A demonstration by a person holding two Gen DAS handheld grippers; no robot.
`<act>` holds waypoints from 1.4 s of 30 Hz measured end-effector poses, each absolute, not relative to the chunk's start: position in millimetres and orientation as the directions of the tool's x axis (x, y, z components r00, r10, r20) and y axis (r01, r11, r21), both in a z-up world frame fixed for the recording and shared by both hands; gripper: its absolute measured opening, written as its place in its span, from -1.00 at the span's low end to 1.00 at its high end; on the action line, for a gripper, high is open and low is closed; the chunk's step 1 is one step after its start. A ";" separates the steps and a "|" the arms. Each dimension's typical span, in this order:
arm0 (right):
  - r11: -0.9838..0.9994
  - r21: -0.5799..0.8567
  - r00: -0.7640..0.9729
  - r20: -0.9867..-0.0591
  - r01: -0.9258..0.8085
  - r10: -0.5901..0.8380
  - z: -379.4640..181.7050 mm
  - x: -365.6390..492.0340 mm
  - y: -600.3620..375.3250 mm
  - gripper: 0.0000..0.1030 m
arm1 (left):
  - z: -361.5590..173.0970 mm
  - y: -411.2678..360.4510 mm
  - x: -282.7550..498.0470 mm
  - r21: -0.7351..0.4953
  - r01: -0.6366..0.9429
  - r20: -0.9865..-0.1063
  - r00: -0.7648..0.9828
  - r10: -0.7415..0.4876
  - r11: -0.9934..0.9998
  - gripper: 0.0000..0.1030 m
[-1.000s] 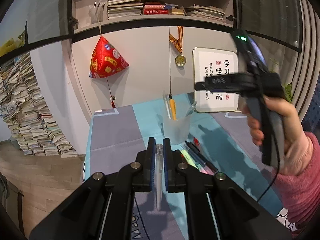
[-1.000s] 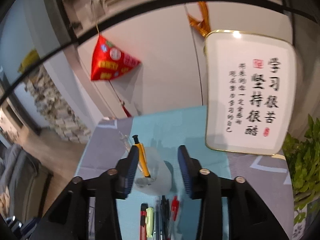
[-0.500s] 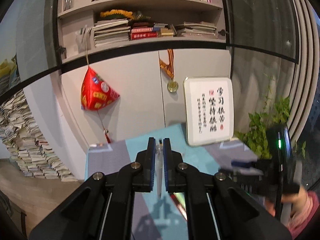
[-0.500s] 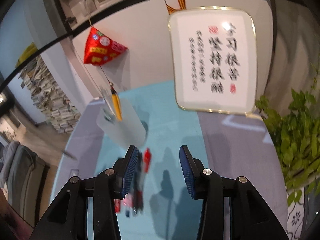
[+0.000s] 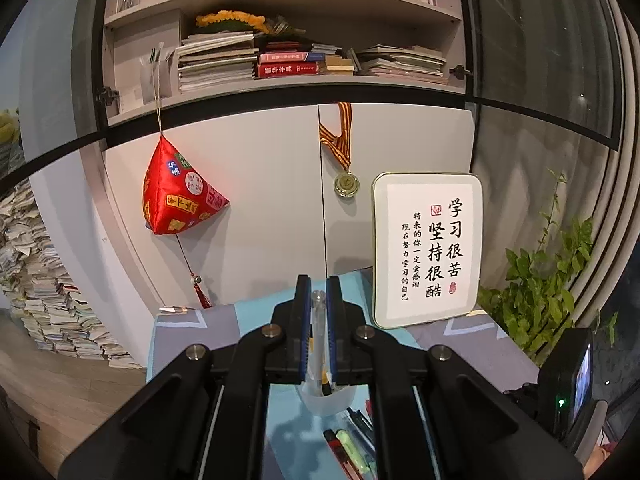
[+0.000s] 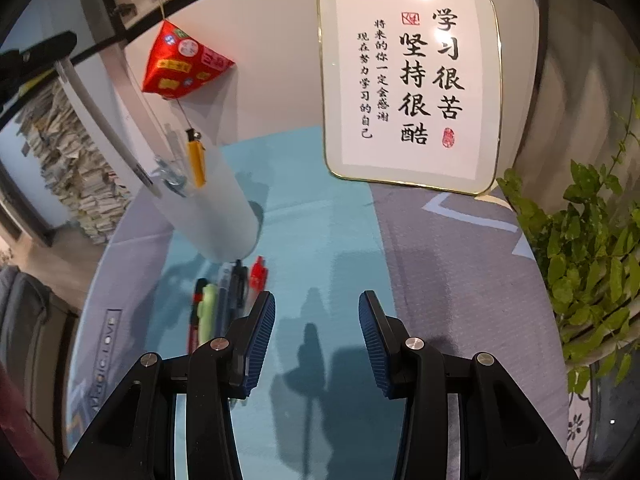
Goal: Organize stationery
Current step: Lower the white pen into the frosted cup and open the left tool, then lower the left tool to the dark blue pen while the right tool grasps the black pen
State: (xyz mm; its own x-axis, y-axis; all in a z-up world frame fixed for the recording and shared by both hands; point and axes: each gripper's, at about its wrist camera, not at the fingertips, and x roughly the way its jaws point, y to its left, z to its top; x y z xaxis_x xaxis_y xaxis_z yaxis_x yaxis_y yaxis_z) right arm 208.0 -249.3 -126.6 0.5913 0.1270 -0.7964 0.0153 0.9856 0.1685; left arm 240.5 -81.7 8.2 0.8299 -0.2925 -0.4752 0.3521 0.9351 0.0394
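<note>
Left wrist view: left gripper (image 5: 319, 312) jaws clamp one clear pen (image 5: 317, 340) above one cup (image 5: 329, 400) — right gripper (image 6: 316, 320) jaws apart.

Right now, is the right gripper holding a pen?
No, the right gripper is open, with only the teal mat showing between its fingers.
</note>
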 end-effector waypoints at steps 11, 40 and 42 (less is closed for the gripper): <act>0.986 0.165 0.577 -0.806 0.004 0.133 -132.4 211.0 -240.1 -0.15 | -36.8 -80.6 253.6 0.034 0.349 -0.574 0.774 -0.268 0.937 -0.89; 0.971 0.182 0.446 -0.864 -0.152 0.232 -167.4 198.7 -190.6 -0.21 | -142.9 -44.0 180.9 -0.088 0.363 -0.748 0.591 -0.302 0.928 -0.32; 0.966 0.211 0.428 -0.866 -0.152 0.257 -172.1 199.5 -189.7 -0.52 | -153.1 -46.8 179.0 -0.099 0.370 -0.765 0.565 -0.308 0.924 -0.32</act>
